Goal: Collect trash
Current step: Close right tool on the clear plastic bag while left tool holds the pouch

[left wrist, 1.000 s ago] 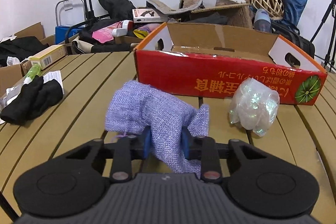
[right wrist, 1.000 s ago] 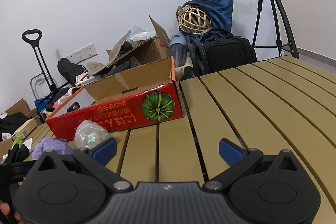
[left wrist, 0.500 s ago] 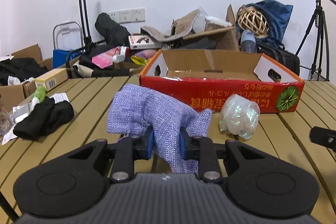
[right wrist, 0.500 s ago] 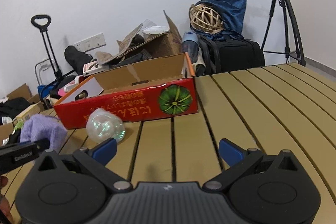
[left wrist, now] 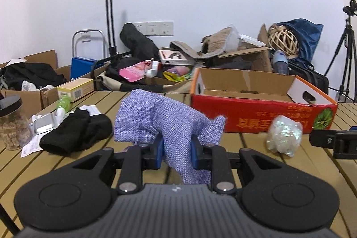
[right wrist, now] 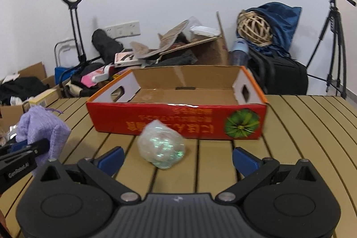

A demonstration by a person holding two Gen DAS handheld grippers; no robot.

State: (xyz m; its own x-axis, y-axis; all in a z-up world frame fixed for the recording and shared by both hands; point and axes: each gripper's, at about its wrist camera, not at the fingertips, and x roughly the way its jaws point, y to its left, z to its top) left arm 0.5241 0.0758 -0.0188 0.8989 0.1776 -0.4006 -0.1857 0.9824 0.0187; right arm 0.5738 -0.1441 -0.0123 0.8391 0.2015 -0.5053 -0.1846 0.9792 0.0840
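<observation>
A: State the jaws and the trash, referenced to the red box [right wrist: 178, 124].

B: The left gripper [left wrist: 176, 154] is clamped fully onto one purple burlap pouch [left wrist: 165, 122], which hangs clear of the slatted table [right wrist: 301, 148], in front of the box and off its left end. The right gripper [right wrist: 177, 158] stands wide open and holds nothing. One crumpled iridescent wrapper [right wrist: 161, 146] lies on the table just in front of the box's front wall, roughly between the open jaws.

A: Failure risks?

B: The pouch is pinched by a fold only. In my judgement a quick swing toward the box could let it slip, or its drooping corner could catch the box rim. The wrapper looks light and springy; closing off-centre would likely squirt it aside.

A: Count.

B: One box, empty as far as visible. One pouch, one wrapper. Left of the box: one black cloth [left wrist: 75, 133] and one jar [left wrist: 13, 122].
</observation>
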